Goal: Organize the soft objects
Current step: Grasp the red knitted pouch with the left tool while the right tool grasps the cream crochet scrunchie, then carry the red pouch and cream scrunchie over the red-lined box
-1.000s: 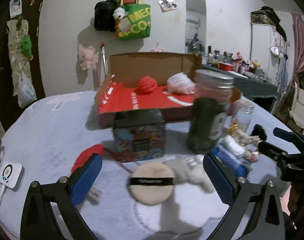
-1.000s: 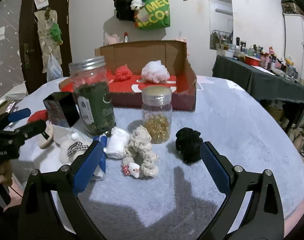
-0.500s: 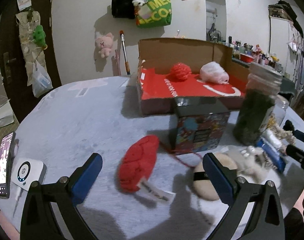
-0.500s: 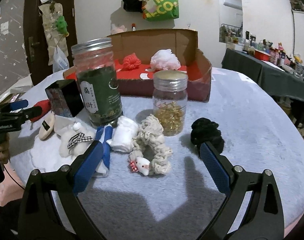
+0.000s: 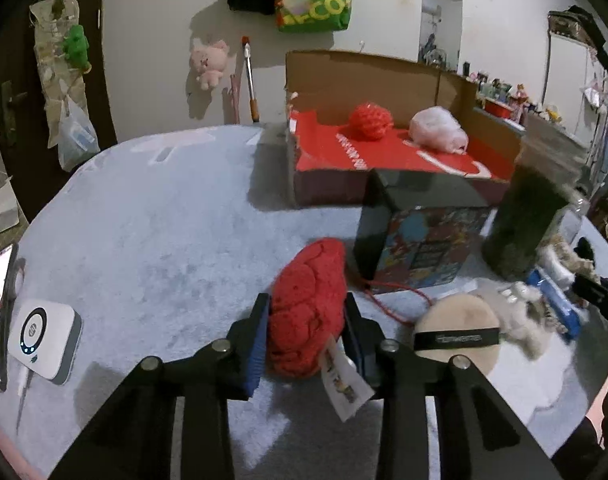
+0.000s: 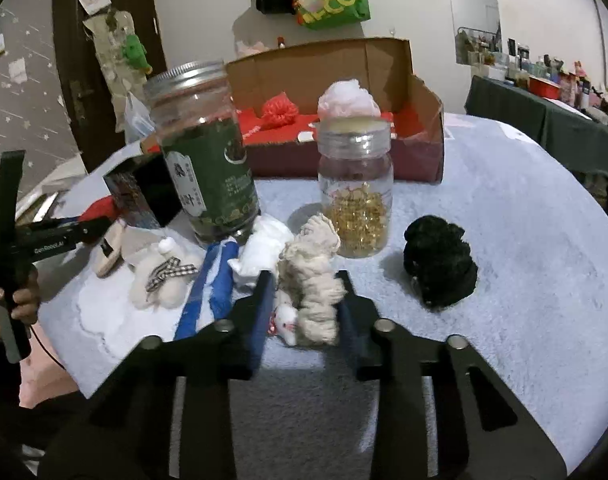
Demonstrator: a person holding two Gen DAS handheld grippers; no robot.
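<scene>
Both jaws have just closed: left gripper clamps the red knitted scrunchie on the grey table, right gripper pinches the cream scrunchie beside the bead jar.

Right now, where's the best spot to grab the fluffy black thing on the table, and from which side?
Probably across the middle of the black scrunchie, coming down from above and the front. It lies as a soft, bunched lump on the table, with bare cloth all around it, so the fingers can close over its sides. The small jar stands apart behind it.
</scene>
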